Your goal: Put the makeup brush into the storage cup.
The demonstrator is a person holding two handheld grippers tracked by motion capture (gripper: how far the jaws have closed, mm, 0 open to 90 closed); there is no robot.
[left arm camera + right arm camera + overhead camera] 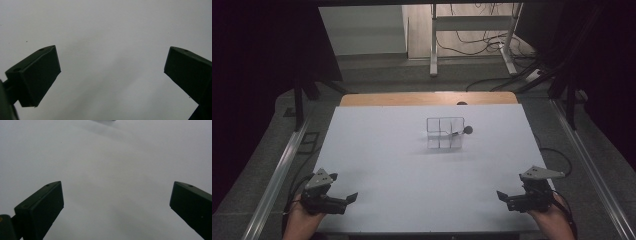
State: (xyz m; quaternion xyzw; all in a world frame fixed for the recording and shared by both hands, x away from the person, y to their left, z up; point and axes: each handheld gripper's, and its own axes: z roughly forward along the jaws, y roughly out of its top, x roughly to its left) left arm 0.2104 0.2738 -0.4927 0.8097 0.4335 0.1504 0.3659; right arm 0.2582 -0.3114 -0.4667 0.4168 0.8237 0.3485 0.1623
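- The clear box at the middle of the table, toward 12 o'clock, is too small to tell what is inside.
- The dark round thing at its 3 o'clock side is too small to name.
- In the right gripper view, something pale at 12 o'clock is cut off by the top edge.

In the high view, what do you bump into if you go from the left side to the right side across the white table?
Left black two-jaw gripper → clear, see-through box with compartments → small dark round-headed thing sticking out at the box's right side → right black two-jaw gripper.
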